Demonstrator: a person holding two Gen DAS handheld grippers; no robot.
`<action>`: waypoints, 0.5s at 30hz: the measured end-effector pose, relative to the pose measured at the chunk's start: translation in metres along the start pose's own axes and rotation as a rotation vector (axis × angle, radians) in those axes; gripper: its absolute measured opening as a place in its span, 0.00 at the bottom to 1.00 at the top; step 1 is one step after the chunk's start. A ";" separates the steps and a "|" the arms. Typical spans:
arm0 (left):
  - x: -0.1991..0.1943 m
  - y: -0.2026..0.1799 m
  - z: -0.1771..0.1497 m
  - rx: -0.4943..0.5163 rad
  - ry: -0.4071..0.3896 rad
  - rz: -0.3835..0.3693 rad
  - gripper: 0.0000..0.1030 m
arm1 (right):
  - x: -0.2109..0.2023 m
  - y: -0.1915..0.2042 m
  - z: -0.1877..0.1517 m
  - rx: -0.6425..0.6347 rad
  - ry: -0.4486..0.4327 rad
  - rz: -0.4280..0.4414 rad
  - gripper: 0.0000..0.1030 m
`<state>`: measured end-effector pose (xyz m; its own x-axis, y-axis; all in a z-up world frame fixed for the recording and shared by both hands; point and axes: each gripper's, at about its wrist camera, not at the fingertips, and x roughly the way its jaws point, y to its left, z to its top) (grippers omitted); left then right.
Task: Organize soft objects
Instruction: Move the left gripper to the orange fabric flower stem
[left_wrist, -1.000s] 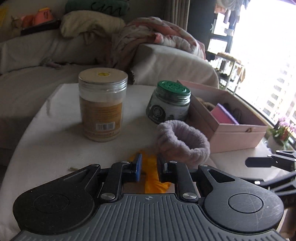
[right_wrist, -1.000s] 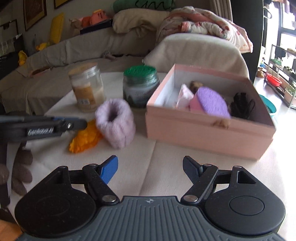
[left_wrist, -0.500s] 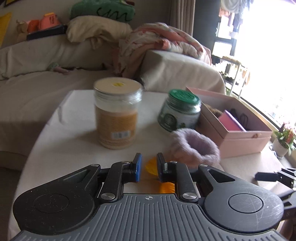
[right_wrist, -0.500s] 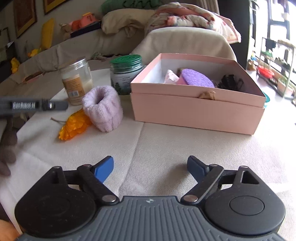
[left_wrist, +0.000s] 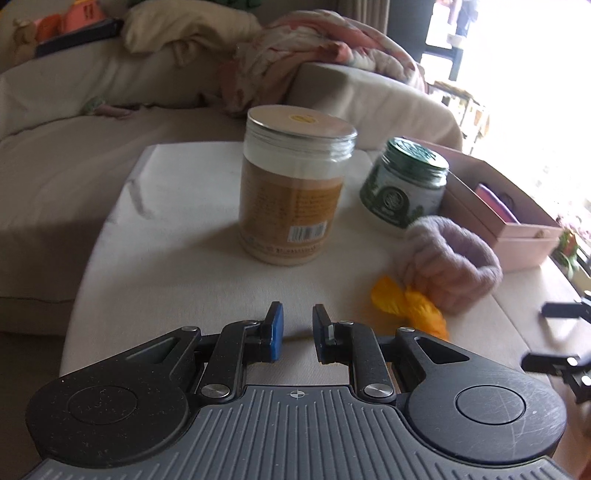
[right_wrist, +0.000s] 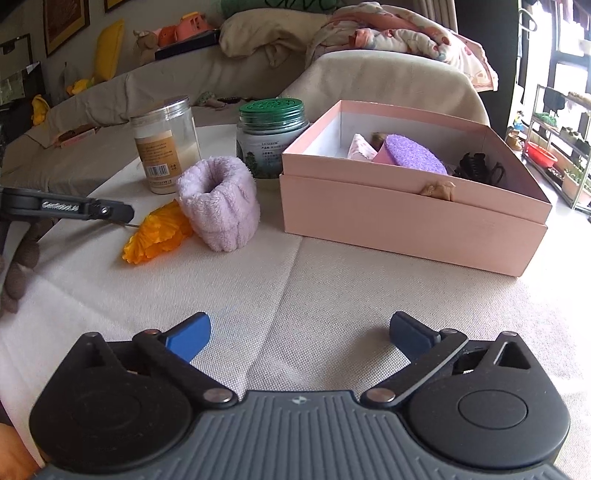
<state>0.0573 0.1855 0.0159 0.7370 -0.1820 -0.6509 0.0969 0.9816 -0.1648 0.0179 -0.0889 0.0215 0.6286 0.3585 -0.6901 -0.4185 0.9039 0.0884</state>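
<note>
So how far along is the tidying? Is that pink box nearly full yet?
Partly done. The pink box already holds a purple sponge, a dark hair clip and some smaller bits. Neither the left gripper nor the right gripper holds anything. The fluffy lilac band and orange flower still lie on the table.

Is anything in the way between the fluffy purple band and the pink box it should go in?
Nothing visible. The fluffy purple band stands just left of the pink box, with only bare cloth between them. The box is open on top, and the green-lidded jar sits behind that gap.
</note>
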 end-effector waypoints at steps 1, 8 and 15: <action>-0.003 0.000 -0.002 -0.002 0.010 -0.016 0.19 | 0.000 0.000 0.000 0.000 0.000 0.000 1.00; -0.028 -0.008 -0.022 0.030 0.118 -0.196 0.19 | 0.002 0.002 0.001 -0.007 0.003 -0.008 1.00; -0.055 -0.024 -0.022 0.055 0.077 -0.249 0.19 | 0.003 0.003 0.001 -0.018 0.007 -0.018 1.00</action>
<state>-0.0004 0.1711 0.0394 0.6330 -0.4204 -0.6501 0.3068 0.9072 -0.2879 0.0190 -0.0844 0.0207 0.6315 0.3403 -0.6968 -0.4189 0.9058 0.0627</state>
